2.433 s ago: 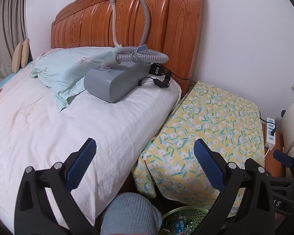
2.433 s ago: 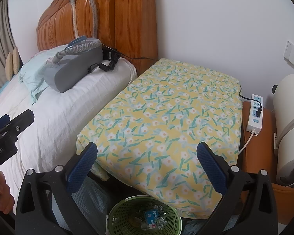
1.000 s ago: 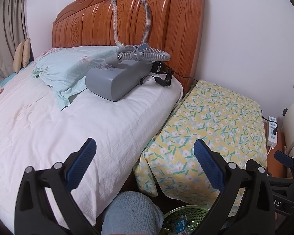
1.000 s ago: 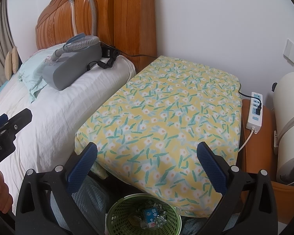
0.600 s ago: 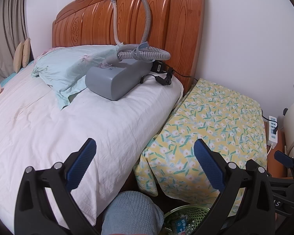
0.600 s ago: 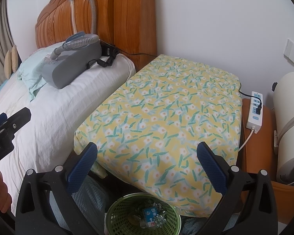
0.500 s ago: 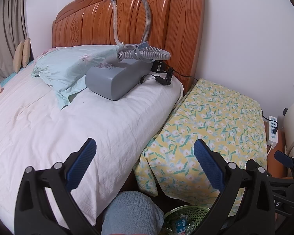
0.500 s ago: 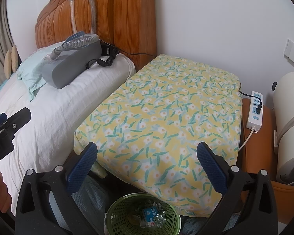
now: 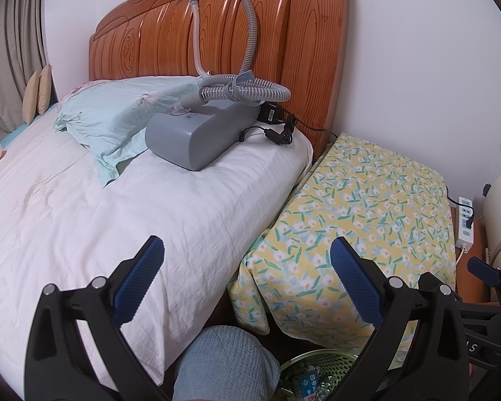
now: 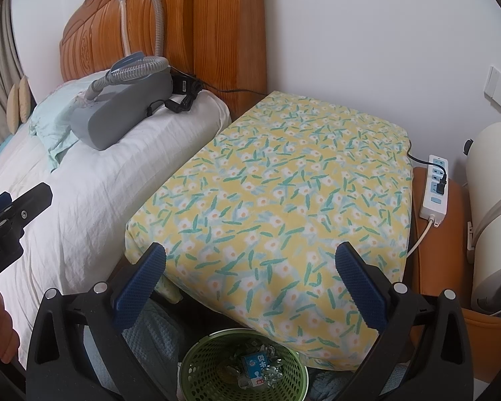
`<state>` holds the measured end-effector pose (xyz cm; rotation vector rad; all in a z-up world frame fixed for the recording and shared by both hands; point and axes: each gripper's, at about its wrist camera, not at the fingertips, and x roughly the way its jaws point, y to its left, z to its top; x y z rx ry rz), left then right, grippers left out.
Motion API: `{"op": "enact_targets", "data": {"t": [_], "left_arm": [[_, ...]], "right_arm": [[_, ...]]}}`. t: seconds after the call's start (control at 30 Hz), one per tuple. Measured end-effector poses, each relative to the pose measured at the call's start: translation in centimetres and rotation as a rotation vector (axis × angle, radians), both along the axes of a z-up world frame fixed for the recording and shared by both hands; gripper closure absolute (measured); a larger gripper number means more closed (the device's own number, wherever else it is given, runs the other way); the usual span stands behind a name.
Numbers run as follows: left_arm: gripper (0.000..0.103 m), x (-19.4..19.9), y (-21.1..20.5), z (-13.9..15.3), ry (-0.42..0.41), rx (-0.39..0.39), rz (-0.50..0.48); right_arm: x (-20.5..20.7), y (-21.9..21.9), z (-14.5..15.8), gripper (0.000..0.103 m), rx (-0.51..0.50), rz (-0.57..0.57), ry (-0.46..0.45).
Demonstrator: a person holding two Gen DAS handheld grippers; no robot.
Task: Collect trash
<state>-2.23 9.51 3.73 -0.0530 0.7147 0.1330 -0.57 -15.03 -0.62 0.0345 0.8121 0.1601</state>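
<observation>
Readable text is scarce. Left gripper [image 10: 3,220] body, seen at the left edge of the right wrist view — white lettering "obot.AI", start cut off. Right gripper [image 9: 484,274] body, near right in the left wrist view — a white "S". Small blue-white carton [image 10: 255,366] in the green basket [image 10: 197,371] — print illegible.

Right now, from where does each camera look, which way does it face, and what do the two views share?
Left wrist: it sits on the open left hand-held gripper, over the bed, and faces the headboard; its fingers and a knee show.
Right wrist: it sits on the open right hand-held gripper, over the floral cover, and faces the wall corner; its fingers and the person's left hand show.
Shared: bed, grey machine, floral cover, power strip, green basket.
</observation>
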Motion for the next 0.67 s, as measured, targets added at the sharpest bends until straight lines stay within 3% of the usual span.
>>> {"op": "enact_targets", "data": {"t": [0.67], "left_arm": [[0.008,-0.05,-0.03,-0.32,0.006,0.012,-0.001]], "right_arm": [[0.12,0.13,-0.20,0.002,-0.007,0.007,0.006]]}}
